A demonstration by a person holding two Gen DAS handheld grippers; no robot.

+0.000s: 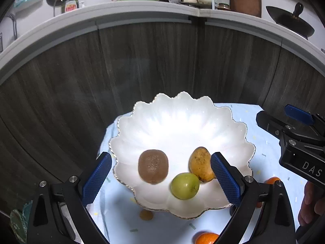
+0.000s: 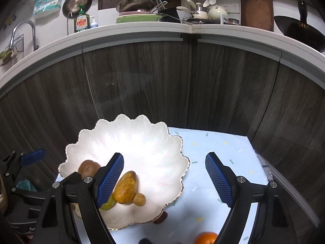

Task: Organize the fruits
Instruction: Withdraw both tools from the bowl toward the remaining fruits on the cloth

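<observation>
Left wrist: hovered with left gripper (image 1: pixel 161 180) gaping, empty, above kiwi (image 1: pixel 153 166), mango (image 1: pixel 201 164), green fruit (image 1: pixel 184 186) in scalloped bowl (image 1: pixel 182 109). Right gripper (image 2: pixel 164 180) likewise spread, empty. Looked soft, slippery; best pinched gently mid-body.

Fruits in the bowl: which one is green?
The round green fruit at the bowl's near edge. The kiwi beside it is brown and the mango touching it is yellow.

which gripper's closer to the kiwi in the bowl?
Left. The left gripper hovers open right over the kiwi; the right gripper sits off toward the bowl's far side.
</observation>
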